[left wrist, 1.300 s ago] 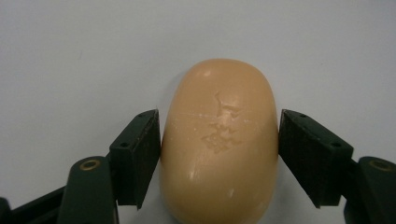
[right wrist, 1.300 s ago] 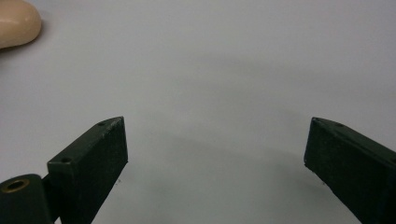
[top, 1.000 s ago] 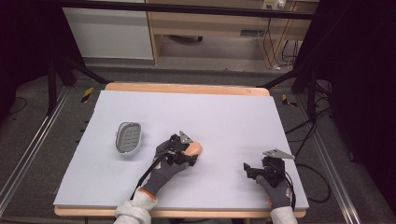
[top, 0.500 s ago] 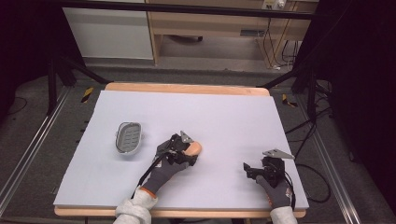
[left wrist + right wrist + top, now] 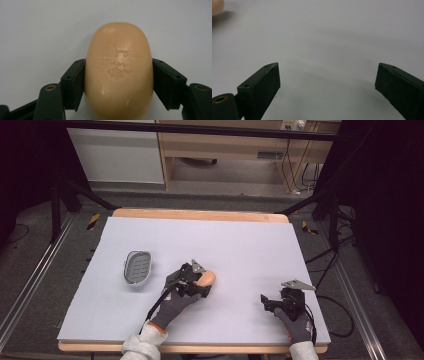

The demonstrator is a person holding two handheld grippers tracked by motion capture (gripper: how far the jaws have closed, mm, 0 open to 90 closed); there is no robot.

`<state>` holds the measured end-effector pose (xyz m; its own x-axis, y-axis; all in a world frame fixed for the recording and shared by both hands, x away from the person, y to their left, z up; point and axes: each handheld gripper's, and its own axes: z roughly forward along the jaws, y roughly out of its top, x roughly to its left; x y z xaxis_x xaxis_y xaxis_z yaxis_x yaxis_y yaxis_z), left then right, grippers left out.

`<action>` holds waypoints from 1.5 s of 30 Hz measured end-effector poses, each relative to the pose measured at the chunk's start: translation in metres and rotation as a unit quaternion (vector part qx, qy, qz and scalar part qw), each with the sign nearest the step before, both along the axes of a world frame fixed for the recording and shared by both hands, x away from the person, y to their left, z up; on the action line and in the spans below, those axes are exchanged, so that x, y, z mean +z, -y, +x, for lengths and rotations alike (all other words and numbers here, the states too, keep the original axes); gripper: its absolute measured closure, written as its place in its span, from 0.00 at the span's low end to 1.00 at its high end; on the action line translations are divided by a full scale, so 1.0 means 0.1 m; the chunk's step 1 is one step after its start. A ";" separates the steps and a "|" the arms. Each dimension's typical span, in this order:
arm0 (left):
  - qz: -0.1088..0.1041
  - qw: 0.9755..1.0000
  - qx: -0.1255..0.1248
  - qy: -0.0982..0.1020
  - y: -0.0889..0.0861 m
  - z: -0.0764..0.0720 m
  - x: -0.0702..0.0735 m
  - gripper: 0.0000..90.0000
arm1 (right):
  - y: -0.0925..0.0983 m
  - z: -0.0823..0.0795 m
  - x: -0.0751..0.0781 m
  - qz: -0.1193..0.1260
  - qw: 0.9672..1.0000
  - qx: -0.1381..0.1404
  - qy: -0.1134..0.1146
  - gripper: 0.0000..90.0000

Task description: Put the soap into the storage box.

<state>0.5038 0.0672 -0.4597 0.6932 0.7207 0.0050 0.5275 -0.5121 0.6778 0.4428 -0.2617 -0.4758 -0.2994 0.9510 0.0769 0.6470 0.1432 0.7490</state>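
**Left gripper pinches a bar of soap on a white table**

A white table (image 5: 240, 245) with a wooden edge takes up the middle of the high view. Two gloved hands reach in from the bottom edge, each holding a black two-jaw gripper.

The left gripper (image 5: 202, 284) sits near the table's centre. Its jaws are pressed against both long sides of a peach-coloured oval bar of soap (image 5: 119, 70), which lies on the table with a stamped mark facing up.

The right gripper (image 5: 270, 301) rests well apart, toward the near right corner, with its jaws spread wide over bare table and nothing between them.

A small oval metal soap dish (image 5: 137, 268) with a slatted base lies to the left of the soap, near it but not touching.
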 end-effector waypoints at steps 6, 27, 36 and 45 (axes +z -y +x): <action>-0.009 1.000 -0.004 0.009 -0.05 -0.09 0.09 0.35 | 0.00 0.00 0.00 0.001 1.000 -0.001 0.000 0.07; -0.038 0.999 0.014 0.022 -0.54 -0.32 0.34 0.35 | -0.01 0.00 0.00 -0.003 1.000 -0.003 0.002 0.07; -0.053 0.998 0.039 0.026 -0.76 -0.39 0.35 0.35 | 0.00 0.00 0.00 -0.002 1.000 -0.006 0.002 0.07; -0.070 0.995 0.067 0.034 -1.01 -0.42 0.44 0.35 | 0.00 -0.01 0.00 -0.005 1.000 -0.002 0.005 0.07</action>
